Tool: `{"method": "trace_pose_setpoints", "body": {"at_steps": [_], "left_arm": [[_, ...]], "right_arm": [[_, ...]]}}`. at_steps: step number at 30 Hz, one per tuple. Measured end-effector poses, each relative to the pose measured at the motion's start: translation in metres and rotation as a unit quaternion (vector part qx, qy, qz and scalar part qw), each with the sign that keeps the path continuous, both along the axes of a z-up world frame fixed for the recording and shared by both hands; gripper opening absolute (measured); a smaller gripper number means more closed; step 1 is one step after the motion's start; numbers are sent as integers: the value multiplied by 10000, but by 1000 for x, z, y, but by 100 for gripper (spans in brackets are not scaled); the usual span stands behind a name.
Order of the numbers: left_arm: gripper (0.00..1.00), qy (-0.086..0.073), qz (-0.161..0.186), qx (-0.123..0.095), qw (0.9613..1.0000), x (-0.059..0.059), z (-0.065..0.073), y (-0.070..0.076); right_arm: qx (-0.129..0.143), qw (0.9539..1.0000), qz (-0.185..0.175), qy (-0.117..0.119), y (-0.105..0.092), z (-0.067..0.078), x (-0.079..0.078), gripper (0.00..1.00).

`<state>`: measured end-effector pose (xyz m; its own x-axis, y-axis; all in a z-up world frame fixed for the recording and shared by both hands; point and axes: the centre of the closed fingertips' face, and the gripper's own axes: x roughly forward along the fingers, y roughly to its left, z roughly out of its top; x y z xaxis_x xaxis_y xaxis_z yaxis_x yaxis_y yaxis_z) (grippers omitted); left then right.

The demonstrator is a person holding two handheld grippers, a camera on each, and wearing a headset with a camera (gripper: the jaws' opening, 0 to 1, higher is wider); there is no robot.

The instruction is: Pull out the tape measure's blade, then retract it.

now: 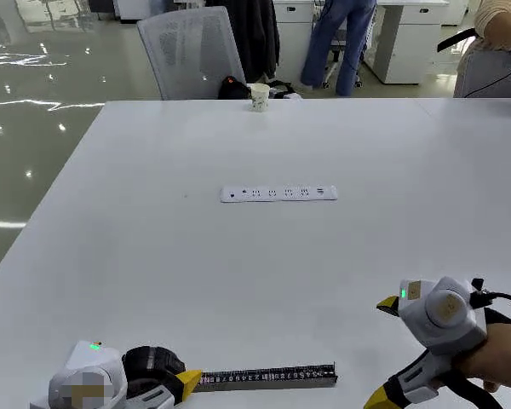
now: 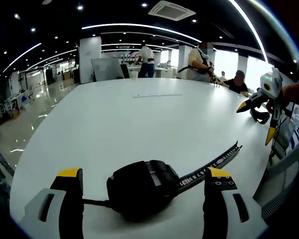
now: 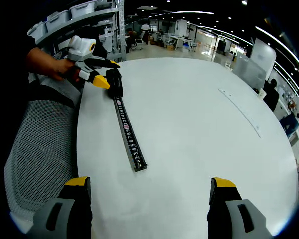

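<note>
The black tape measure case lies on the white table near its front left edge. Its blade is pulled out flat to the right, ending in a hook. My left gripper is open, with its yellow-tipped jaws on either side of the case and a small gap on each side. My right gripper hovers open and empty to the right of the blade's end, a short way from the blade. The right gripper view takes in the left gripper at the case.
A white power strip lies at the table's middle. A paper cup stands at the far edge, with a grey mesh chair behind it. People stand and sit beyond the table. A mesh chair is at my side.
</note>
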<state>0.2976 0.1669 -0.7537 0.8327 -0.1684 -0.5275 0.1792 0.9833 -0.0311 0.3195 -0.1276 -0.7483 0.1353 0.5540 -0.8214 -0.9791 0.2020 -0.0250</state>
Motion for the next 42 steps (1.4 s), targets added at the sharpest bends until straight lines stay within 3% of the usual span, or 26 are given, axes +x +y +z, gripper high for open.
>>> {"method": "trace_pose_setpoints", "body": {"at_steps": [11, 14, 18, 22, 25, 27, 33, 42], "left_arm": [[99, -226, 490, -298, 9981, 12, 9, -3], [99, -292, 623, -481, 9965, 16, 9, -3], [99, -287, 698, -448, 9961, 17, 5, -2], [99, -320, 516, -293, 9977, 13, -2, 0], [99, -263, 648, -410, 9967, 11, -7, 7], [99, -276, 641, -360, 9969, 11, -9, 8], [99, -257, 732, -404, 9962, 12, -12, 12], [99, -259, 629, -329, 9971, 13, -15, 8]], "right_arm": [[-152, 9994, 319, 40, 14, -6, 7, 99], [-237, 9986, 467, 29, 17, -9, 8, 99], [-292, 9976, 622, 44, 22, -14, 9, 99], [-318, 9965, 778, 25, 28, -17, 8, 99], [-366, 9952, 903, 12, 31, -19, 6, 99], [-401, 9948, 937, 27, 33, -22, 6, 99], [-488, 9926, 1115, 13, 34, -31, 5, 93], [-464, 9895, 1370, 35, 38, -42, 0, 71]]}}
